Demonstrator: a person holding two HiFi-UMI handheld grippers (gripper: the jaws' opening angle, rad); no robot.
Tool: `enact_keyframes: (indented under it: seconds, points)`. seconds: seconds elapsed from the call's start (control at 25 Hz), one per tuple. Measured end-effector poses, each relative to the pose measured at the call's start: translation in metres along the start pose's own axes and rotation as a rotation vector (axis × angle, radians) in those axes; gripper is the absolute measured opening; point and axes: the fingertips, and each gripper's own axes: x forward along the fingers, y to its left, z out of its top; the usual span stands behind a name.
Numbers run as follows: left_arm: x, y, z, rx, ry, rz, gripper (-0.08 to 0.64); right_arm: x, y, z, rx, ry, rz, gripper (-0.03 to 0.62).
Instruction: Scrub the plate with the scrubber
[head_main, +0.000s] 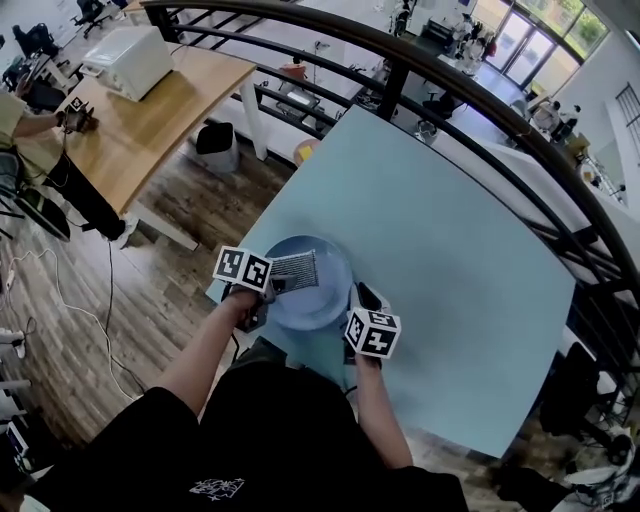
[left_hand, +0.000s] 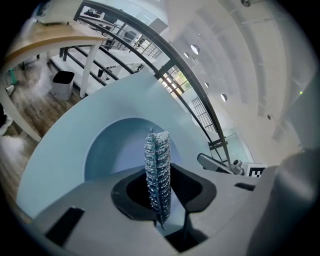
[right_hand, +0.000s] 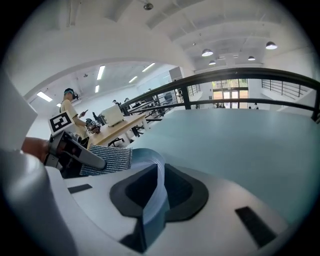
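Observation:
A pale blue plate (head_main: 318, 296) rests near the front corner of the light blue table (head_main: 440, 220). My left gripper (head_main: 274, 284) is shut on a grey woven scrubber (head_main: 293, 269), which lies over the plate's left part. In the left gripper view the scrubber (left_hand: 158, 172) stands edge-on between the pads, above the plate (left_hand: 112, 147). My right gripper (head_main: 361, 299) is at the plate's right edge. In the right gripper view the plate's rim (right_hand: 159, 187) runs between the pads, which close on it. The scrubber (right_hand: 107, 159) and the left gripper (right_hand: 75, 153) show beyond the rim.
The table's front edge is right at the person's body. A black railing (head_main: 400, 55) curves behind and to the right of the table. A wooden desk (head_main: 150, 115) with a white box stands far left, with a bin (head_main: 216, 146) beside it and a person (head_main: 25, 120) at its end.

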Motion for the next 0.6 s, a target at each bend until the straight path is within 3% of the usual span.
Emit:
enact_keyframes:
  seconds: [0.2, 0.6]
  points:
    - [-0.020, -0.015, -0.012, -0.014, -0.094, 0.005, 0.098, -0.028, 0.005, 0.004, -0.036, -0.042, 0.036, 0.008]
    - [-0.056, -0.050, -0.047, -0.082, -0.302, -0.026, 0.098, -0.087, 0.021, 0.020, -0.113, -0.152, 0.139, 0.006]
